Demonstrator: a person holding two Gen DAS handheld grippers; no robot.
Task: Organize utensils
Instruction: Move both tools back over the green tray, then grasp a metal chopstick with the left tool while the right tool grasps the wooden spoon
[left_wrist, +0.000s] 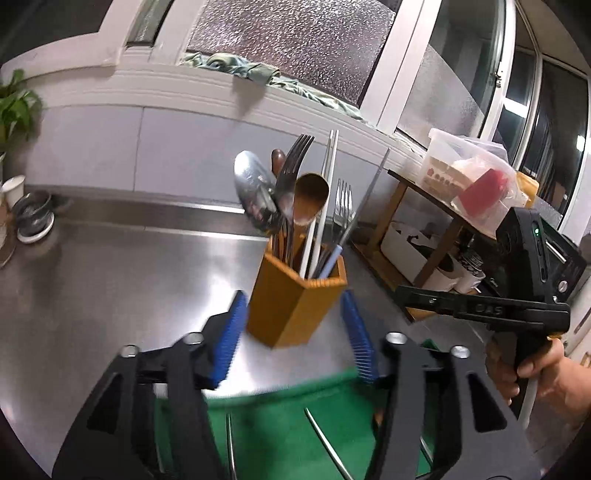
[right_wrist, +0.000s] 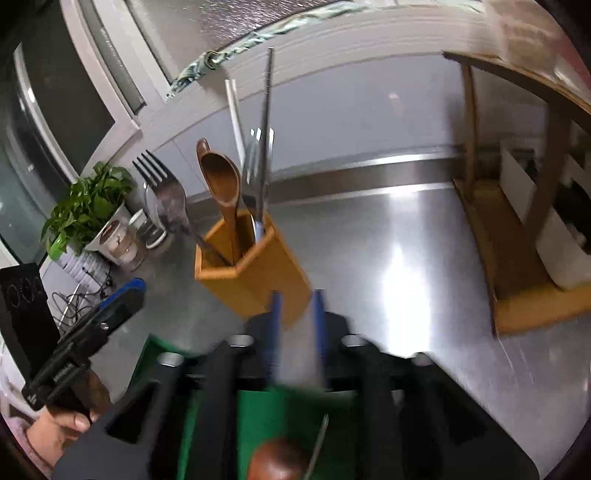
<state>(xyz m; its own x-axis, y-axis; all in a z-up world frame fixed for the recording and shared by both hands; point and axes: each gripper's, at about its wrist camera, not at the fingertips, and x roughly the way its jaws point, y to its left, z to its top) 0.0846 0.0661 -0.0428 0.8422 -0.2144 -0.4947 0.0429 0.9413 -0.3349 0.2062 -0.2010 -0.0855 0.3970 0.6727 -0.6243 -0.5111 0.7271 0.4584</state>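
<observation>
I read the stainless desk (left_wrist: 92, 266) first: it carries a green mat (left_wrist: 280, 424) at its near edge and the wooden utensil holder (left_wrist: 295, 302) just beyond, toward the rear wall. The holder stands upright, already loaded with forks, spoons and chopsticks (left_wrist: 325, 199). Step in hand, as I judge it: transferring the remaining utensils. Metal chopsticks (left_wrist: 325, 443) lie on the mat. My left hand-held gripper (left_wrist: 299, 332) is spread wide and empty, fingers flanking the holder without contact. My right hand-held gripper (right_wrist: 295, 325) is narrowed, with nothing visible between the fingers. Next move calls for descending to the mat.
</observation>
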